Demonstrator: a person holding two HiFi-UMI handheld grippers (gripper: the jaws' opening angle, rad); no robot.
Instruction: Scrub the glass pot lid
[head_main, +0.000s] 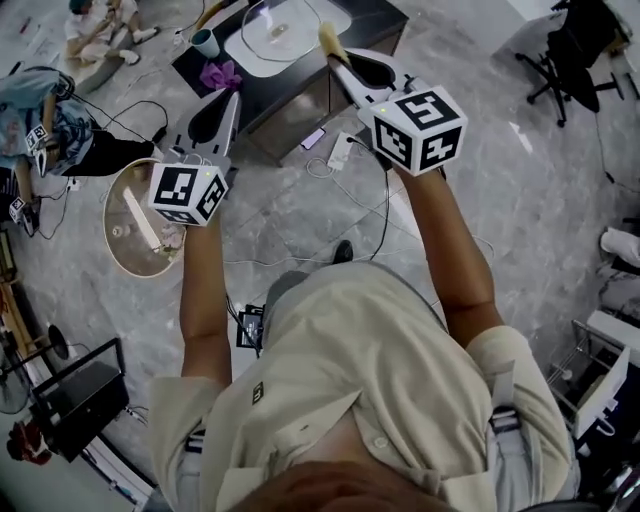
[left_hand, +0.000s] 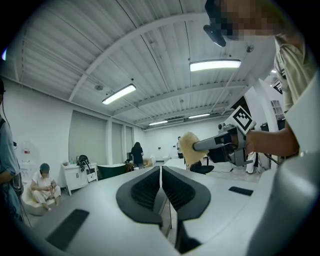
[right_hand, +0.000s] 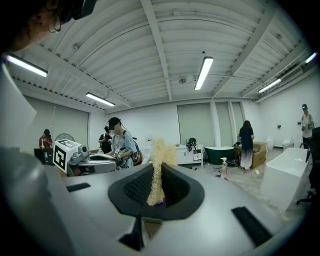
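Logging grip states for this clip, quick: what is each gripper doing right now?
The left gripper: closed, nothing between its jaws.
The right gripper: closed on a tan fibrous scrubber.

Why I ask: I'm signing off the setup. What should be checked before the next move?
1. Right gripper holds the sponge: ok, fingers shut on it.
2. Left gripper free to steady the lid: ok, fingers together, nothing between.
3. Lid in place: ok, it lies on the dark table.
4. Sponge on the lid: not ok, the right gripper points out across the room.
5. Cup and purple cloth apart from the lid: ok.
6. Lid wet or soapy: cannot tell.
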